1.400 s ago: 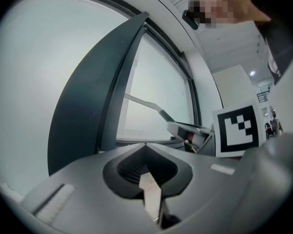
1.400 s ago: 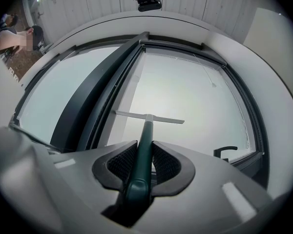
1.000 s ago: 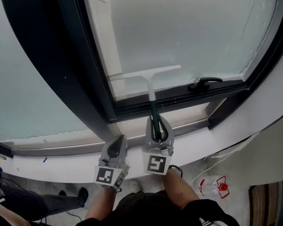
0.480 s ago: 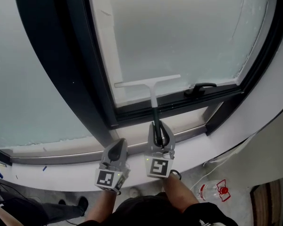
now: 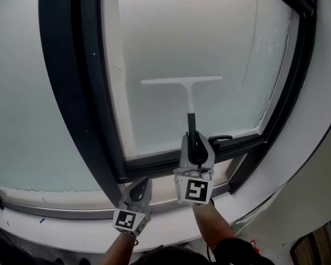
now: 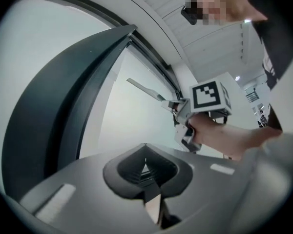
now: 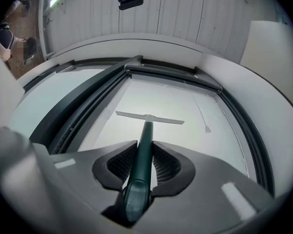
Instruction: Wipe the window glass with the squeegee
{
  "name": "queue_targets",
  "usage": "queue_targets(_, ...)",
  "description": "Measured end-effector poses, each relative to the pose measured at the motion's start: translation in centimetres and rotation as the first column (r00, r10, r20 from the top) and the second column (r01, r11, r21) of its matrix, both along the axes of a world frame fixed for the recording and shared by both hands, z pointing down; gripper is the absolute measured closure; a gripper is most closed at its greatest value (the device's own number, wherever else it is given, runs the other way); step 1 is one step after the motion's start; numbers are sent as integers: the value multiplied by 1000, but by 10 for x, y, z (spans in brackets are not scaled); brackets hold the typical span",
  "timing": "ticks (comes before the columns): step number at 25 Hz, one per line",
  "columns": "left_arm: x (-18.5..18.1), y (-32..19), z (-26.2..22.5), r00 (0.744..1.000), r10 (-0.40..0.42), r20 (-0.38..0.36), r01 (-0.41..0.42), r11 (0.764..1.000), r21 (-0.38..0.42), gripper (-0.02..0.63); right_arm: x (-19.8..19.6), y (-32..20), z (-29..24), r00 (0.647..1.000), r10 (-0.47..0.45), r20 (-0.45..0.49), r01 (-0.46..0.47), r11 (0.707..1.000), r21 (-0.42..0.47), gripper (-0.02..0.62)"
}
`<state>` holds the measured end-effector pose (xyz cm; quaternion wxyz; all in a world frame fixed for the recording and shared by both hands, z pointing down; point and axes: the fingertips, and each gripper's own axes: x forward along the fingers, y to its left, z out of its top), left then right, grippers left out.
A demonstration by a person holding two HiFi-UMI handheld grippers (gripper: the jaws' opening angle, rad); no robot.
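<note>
We clamp our right gripper point(image 5: 196, 148) on the squeegee point(image 5: 183, 81) handle so its blade lies level across the middle of the window glass point(image 5: 209, 37), while our left gripper point(image 5: 137, 191), jaws together and empty, waits low by the near sill point(image 5: 60, 225).

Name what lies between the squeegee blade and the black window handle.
Bare frosted glass only, in the head view, from squeegee blade to window handle.

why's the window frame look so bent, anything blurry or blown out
Head view: wide lens bows the window frame; glass evenly bright, no glare, squeegee sharp. Left gripper view: strong fisheye, the left gripper looks soft. Right gripper view: fisheye too, dark corners.
</note>
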<state>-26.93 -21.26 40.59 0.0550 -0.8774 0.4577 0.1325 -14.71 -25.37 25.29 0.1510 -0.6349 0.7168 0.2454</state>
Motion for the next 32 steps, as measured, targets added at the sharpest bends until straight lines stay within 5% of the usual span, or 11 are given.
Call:
queue_targets(13, 11, -35, -33, 990, -140, 26, 136, 982, 130, 606, 41, -59, -149, 999, -42, 16, 36, 966, 257, 499)
queue_targets(32, 29, -41, -38, 993, -112, 37, 107, 987, 123, 606, 43, -68, -137, 1000, -27, 11, 23, 970, 243, 499)
